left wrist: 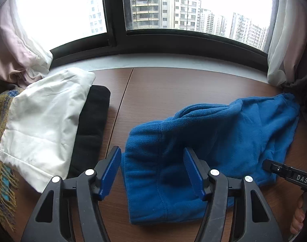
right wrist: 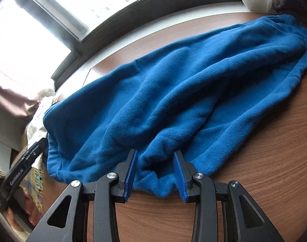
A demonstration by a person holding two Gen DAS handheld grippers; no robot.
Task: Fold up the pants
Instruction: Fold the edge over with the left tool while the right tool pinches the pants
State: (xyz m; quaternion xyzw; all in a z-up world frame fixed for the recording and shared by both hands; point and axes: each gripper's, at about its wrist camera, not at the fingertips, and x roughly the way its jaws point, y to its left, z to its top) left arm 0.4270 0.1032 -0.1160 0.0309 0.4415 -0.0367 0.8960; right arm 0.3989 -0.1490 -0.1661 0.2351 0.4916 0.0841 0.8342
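The left gripper is standing with its jaws well apart above the end of the blue fleece pants; the cloth is lying under and between the blue pads, which are not pressing on it, so nothing is held. The right gripper is sitting with its jaws narrower, astride a bunched fold at the near edge of the pants; fleece is filling the gap between its pads, but whether they are actually pinching it I cannot tell. In the left wrist view the right gripper's black body is showing at the right, with fingers of the person's hand below it.

The pants are lying rumpled across the right half of the brown desk, stretching from its near edge toward the far right corner by the curtain. On the left part of the desk a white folded garment is resting partly over a black folded one, beside a fringed plaid blanket at the left edge. A window is running along the far edge
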